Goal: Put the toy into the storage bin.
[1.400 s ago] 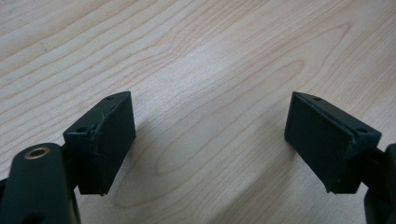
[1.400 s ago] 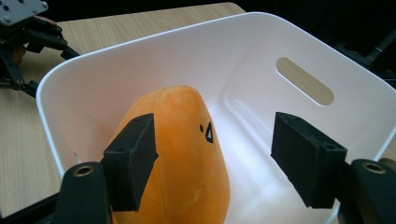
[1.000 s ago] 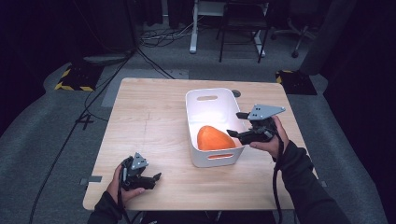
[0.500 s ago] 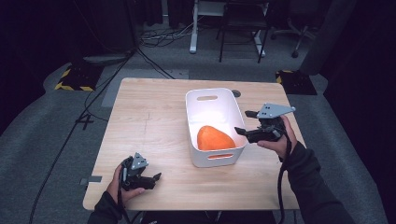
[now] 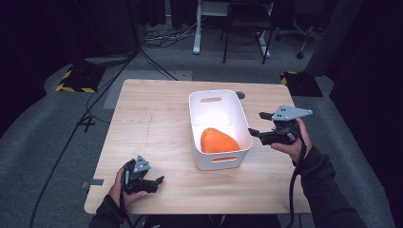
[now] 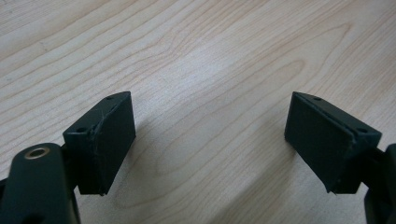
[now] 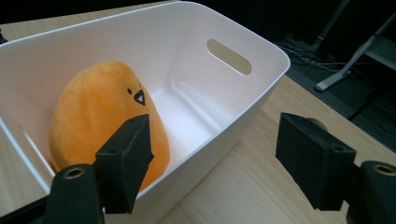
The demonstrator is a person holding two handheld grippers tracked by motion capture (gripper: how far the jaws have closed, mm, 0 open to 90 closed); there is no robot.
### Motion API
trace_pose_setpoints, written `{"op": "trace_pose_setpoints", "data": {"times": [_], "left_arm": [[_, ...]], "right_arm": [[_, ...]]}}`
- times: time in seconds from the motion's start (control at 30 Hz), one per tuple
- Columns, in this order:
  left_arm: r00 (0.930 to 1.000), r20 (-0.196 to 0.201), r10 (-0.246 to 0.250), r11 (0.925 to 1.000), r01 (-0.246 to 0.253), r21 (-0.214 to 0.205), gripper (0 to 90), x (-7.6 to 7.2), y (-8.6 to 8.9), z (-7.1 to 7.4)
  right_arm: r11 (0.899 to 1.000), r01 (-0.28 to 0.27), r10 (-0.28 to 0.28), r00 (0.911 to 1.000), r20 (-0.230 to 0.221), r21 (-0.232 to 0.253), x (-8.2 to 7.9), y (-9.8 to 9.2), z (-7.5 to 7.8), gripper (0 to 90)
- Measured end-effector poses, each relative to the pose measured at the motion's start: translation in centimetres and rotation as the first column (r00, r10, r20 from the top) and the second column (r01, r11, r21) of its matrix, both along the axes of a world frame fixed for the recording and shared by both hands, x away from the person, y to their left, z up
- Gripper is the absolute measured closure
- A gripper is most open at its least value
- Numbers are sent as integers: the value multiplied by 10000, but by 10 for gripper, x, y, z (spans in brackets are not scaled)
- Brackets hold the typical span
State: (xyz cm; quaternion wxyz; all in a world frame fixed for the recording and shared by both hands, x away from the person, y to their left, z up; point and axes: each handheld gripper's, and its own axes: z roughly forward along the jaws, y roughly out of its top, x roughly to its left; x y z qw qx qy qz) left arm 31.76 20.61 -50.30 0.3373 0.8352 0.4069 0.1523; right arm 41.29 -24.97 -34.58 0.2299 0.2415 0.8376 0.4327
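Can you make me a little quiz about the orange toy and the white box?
1. True or false: the orange plush toy lies inside the white bin.
2. Which gripper is nearer the bin: A) left gripper B) right gripper?
3. What is between the left gripper's jaws?

Key:
1. True.
2. B; it is held just beside the bin's right wall, jaws apart, holding nothing.
3. Nothing; bare wooden table shows between them.
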Motion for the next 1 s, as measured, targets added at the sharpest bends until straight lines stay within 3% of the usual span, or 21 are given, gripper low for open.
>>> {"op": "trace_pose_setpoints", "data": {"times": [0.57,1.0], "left_arm": [[10000,3,3,10000,-3,6,166,0,0,0],[10000,3,2,10000,-2,7,166,0,0,0]], "right_arm": [[9974,663,-663,9978,20,-279,-5,-31,-7,275],[9962,762,-767,9970,-91,-433,-7,-41,-19,275]]}}
